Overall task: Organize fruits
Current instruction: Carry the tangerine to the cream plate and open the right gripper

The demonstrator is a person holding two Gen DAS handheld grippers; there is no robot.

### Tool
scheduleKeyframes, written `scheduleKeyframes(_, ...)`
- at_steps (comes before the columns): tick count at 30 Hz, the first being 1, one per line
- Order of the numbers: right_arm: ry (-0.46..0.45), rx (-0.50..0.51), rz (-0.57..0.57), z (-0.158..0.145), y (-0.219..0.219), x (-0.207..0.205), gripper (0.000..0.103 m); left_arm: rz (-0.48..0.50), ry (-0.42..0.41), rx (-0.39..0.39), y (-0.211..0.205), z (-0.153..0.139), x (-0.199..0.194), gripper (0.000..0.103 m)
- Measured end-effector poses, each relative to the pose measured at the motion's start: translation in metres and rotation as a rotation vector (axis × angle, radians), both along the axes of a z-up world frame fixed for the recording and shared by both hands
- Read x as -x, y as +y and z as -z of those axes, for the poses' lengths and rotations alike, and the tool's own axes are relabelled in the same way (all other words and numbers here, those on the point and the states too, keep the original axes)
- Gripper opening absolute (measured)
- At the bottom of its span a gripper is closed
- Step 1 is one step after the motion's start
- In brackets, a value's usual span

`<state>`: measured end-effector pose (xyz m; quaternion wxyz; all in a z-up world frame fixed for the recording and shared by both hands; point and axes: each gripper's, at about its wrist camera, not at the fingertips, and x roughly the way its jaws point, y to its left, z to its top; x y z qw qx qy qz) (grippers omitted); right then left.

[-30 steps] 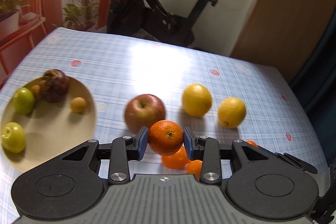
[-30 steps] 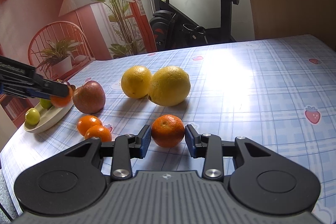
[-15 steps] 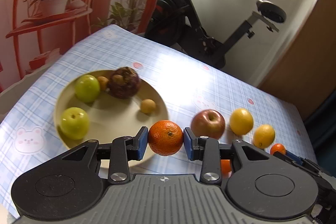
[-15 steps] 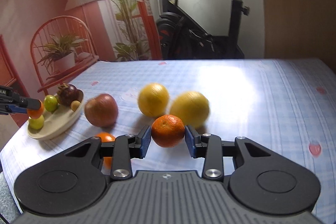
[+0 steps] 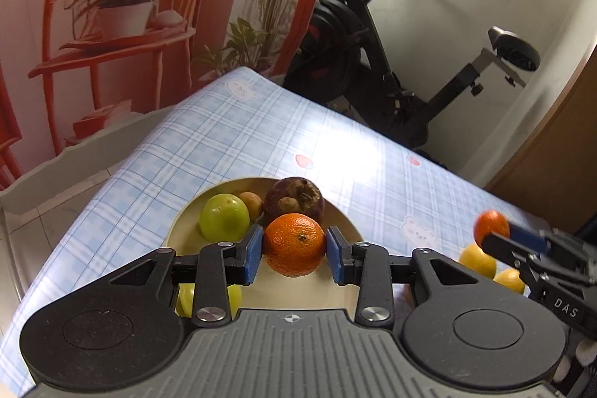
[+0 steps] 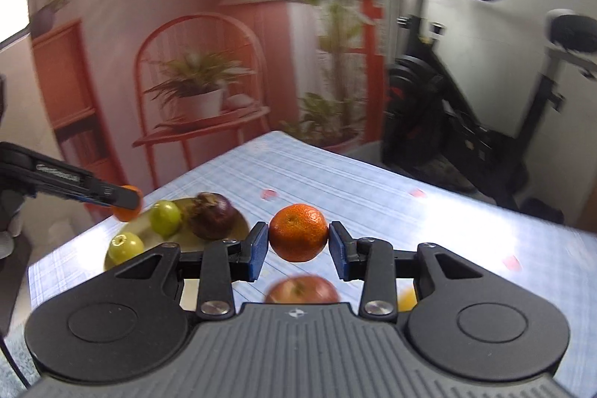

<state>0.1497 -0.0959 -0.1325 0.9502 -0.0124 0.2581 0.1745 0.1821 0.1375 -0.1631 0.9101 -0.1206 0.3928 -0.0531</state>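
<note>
My left gripper (image 5: 294, 250) is shut on an orange mandarin (image 5: 294, 244) and holds it just above the beige plate (image 5: 186, 215). The plate holds a green apple (image 5: 224, 217), a dark mangosteen (image 5: 294, 196), a small brown fruit (image 5: 250, 201) and another green fruit (image 5: 233, 297) partly hidden by my fingers. My right gripper (image 6: 298, 243) is shut on a second mandarin (image 6: 298, 232) and holds it in the air right of the plate (image 6: 240, 224). A red apple (image 6: 302, 290) lies on the table below it. The right gripper also shows in the left wrist view (image 5: 492, 235).
Two lemons (image 5: 479, 260) lie on the checked tablecloth (image 5: 231, 133) at the right. The table's left edge (image 5: 86, 211) is close to the plate. An exercise bike (image 5: 373, 62) and a red plant stand (image 5: 112, 40) stand beyond the table.
Both grippers moved left with their mandarins. The left one went from the plate's near edge to over its middle. The right one rose off the table and came closer to the plate.
</note>
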Motion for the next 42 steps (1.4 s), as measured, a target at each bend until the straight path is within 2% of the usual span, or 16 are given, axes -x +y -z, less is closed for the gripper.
scheduleKeyframes(3,0.028,0.058,-0.091,0.008,0.027,-0.026,0.038,0.001,0.040,-0.017,0.004,0.013,-0.011,0.038)
scheduleKeyframes(7,0.077,0.122,-0.185,0.026,0.057,-0.056,0.038,0.009,0.088,0.008,0.008,0.026,-0.020,0.038)
scheduleKeyframes(13,0.129,0.200,-0.261,0.048,0.080,-0.085,0.038,0.033,0.109,0.003,0.003,0.037,-0.027,0.038)
scheduleKeyframes(21,0.170,0.246,-0.286,0.064,0.088,-0.099,0.038,0.045,0.121,-0.027,-0.006,0.045,-0.037,0.039)
scheduleKeyframes(26,0.177,0.231,-0.274,0.068,0.084,-0.103,0.038,0.046,0.129,-0.032,-0.007,0.047,-0.038,0.039)
scheduleKeyframes(33,0.177,0.239,-0.280,0.069,0.086,-0.105,0.039,0.031,0.139,-0.013,-0.004,0.048,-0.039,0.039)
scheduleKeyframes(42,0.141,0.225,-0.262,0.055,0.079,-0.091,0.039,0.012,0.109,-0.037,-0.006,0.034,-0.032,0.039)
